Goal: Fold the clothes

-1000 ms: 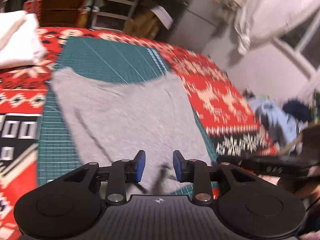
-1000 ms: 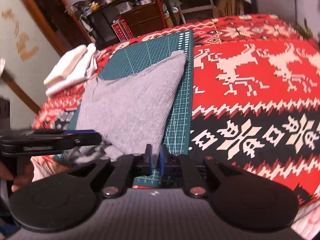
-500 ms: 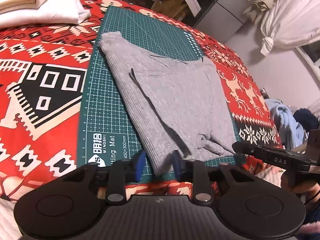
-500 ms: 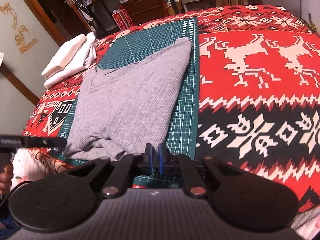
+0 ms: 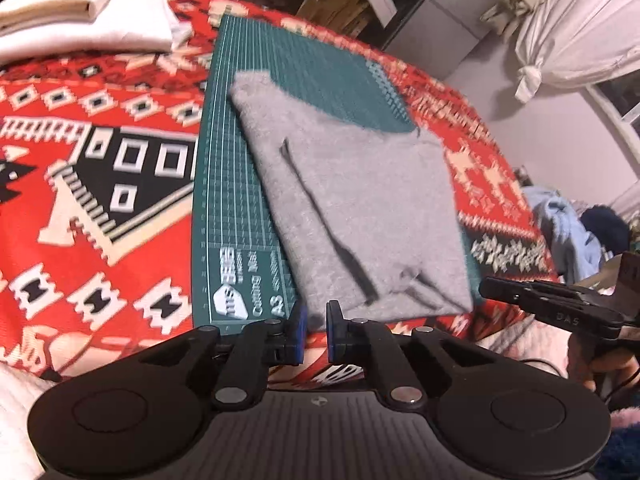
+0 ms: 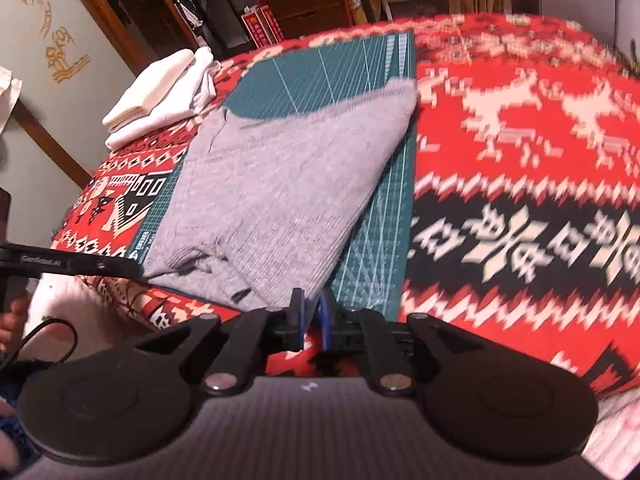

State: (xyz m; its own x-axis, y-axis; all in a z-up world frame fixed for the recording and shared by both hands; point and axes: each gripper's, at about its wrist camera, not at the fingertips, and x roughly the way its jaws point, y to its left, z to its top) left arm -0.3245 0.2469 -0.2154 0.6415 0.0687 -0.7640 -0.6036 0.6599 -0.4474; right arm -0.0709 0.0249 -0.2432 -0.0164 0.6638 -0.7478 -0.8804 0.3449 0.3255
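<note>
Red patterned blanket (image 5: 100, 184) covers the bed, w/ a green cutting mat (image 5: 224, 216) laid on top. Grey knit top (image 5: 360, 216) lies folded on the mat, roughly centred, running diagonally; its bunched hem end sits at the mat's near edge, its far corner near the mat's far right edge in the right wrist view (image 6: 400, 96). Stack of folded white clothes (image 5: 80, 12) sits at the blanket's far left corner, well apart from the mat. Left gripper (image 5: 314, 334) hovers just off the mat's near edge, beside the top's near left corner; jaws a narrow gap apart, nothing between them. Right gripper (image 6: 312, 322) is at the near edge by the top's near right corner; blue pads (image 6: 326, 320) nearly together w/ a slim gap, empty. Shelving & clutter behind, curtain (image 5: 560, 40) far right; all somewhat blurred.
</note>
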